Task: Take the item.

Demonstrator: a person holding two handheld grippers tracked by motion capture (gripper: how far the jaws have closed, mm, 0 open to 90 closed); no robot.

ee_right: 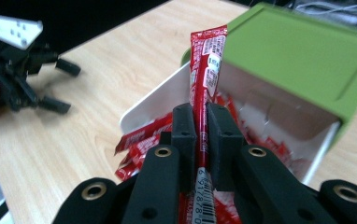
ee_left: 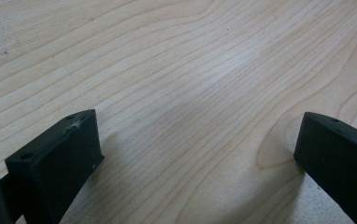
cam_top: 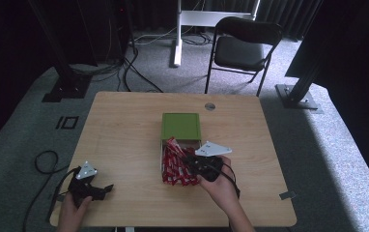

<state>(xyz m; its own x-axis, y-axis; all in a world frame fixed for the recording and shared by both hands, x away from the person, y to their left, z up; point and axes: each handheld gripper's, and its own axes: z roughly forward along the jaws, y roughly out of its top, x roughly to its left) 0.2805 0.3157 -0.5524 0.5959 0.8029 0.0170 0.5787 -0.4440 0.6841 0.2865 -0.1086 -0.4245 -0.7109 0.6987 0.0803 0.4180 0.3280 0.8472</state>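
Right gripper view: right gripper pinches a red sachet near the green box; left gripper spread wide over bare table.

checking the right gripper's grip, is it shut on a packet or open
Shut: in the right gripper view, the right gripper has its jaws pressed against both sides of one red packet.

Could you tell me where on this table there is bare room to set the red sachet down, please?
The table is bare left of the green box, up to the left tool, and right of the box to the far edge. It is crowded at the red sachets, where the right tool grips one sachet.
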